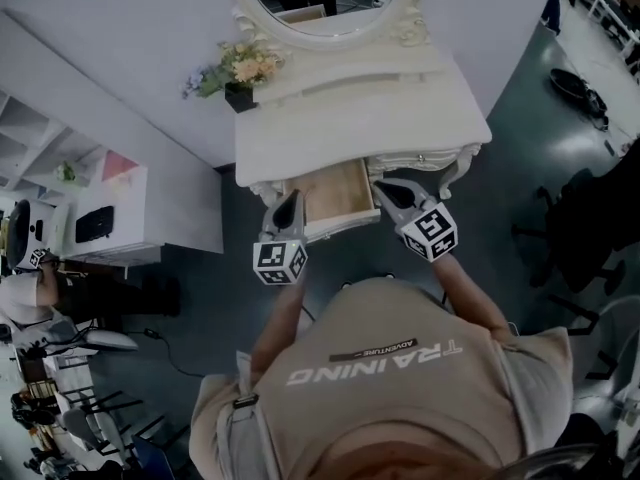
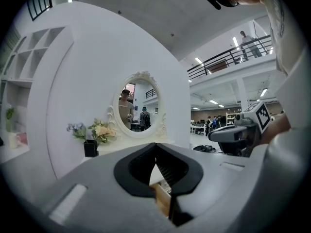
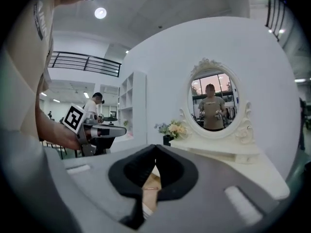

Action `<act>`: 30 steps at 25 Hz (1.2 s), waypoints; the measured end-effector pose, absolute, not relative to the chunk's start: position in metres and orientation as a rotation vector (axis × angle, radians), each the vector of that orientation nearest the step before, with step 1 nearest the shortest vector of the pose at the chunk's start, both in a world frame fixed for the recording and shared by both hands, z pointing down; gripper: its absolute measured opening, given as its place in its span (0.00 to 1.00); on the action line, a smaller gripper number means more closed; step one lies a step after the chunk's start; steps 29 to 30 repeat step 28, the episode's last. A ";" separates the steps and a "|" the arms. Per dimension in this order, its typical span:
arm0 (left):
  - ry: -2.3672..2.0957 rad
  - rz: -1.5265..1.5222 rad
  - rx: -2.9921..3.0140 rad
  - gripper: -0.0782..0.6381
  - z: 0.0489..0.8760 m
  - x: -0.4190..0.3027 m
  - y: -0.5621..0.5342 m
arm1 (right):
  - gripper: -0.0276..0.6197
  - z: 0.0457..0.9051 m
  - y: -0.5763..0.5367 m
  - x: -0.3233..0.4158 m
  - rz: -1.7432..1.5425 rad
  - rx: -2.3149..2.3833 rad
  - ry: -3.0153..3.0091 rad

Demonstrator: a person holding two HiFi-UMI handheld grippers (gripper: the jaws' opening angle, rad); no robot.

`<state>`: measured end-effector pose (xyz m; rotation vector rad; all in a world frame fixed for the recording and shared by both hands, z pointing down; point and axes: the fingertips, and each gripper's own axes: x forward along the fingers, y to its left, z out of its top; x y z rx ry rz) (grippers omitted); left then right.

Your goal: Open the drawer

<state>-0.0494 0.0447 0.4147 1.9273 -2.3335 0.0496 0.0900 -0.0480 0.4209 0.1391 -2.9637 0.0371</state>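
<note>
White dressing table [image 1: 400,98] shows its open drawer [image 1: 335,196] between left gripper [image 1: 289,204] and right gripper [image 1: 387,190], both closed, empty

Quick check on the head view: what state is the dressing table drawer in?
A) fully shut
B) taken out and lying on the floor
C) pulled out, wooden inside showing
C: the drawer juts out from the front of the table, with its wooden inside open to view.
</note>
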 end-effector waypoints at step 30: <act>-2.204 0.202 1.955 0.12 0.442 -0.024 0.086 | 0.05 0.431 -0.019 0.079 0.007 0.059 -2.988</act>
